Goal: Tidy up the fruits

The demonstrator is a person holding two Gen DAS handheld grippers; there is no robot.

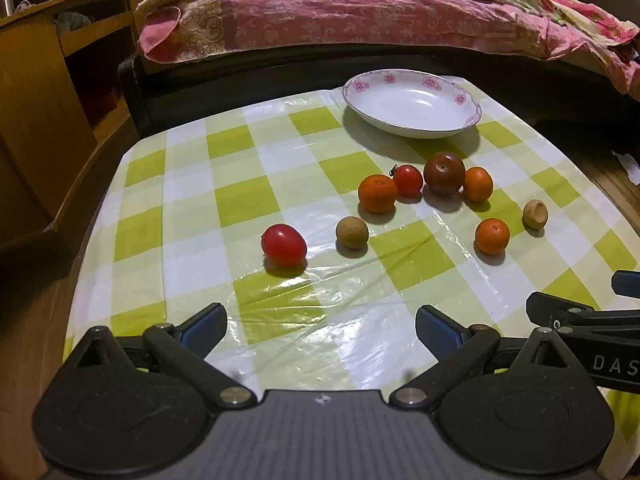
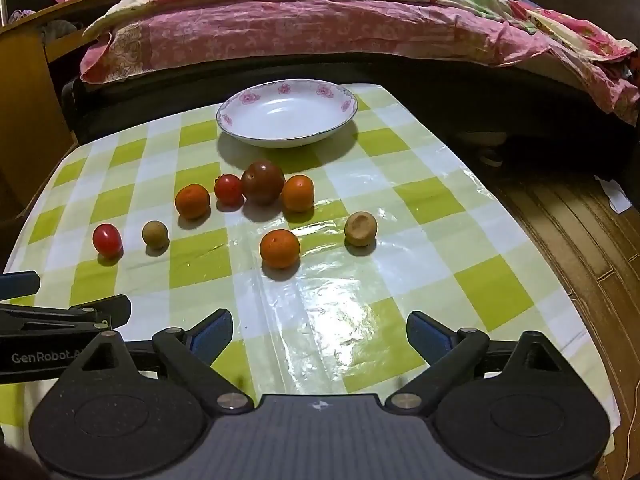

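Left gripper (image 1: 320, 330) low over the near edge of the table (image 1: 192, 184), jaws spread wide, nothing between them. Right gripper (image 2: 320, 332) alongside, likewise low at the near edge, jaws wide apart and holding nothing.

Green-and-white checked plastic cloth (image 2: 420, 200) over the table. White dish with pink flower rim (image 2: 286, 118) at the far edge, holding nothing. Nearer than the dish, a tight row of four: orange mandarin (image 2: 192, 201), small red tomato (image 2: 228, 189), dark red plum (image 2: 263, 182), second mandarin (image 2: 298, 193); plum touching the second mandarin, tomato just beside the plum. Nearer still, a looser line: red cherry tomato (image 2: 107, 239) far left, brown longan (image 2: 155, 234) beside it, third mandarin (image 2: 279, 248) in the middle, second longan (image 2: 361, 229) with a dented top to the right. All fruit resting on the cloth, apart from both grippers.

Beyond the table, a bed with a pink floral quilt (image 1: 360, 20). Wooden cabinet (image 1: 48, 92) to the left. Wooden floor (image 2: 580, 240) to the right.
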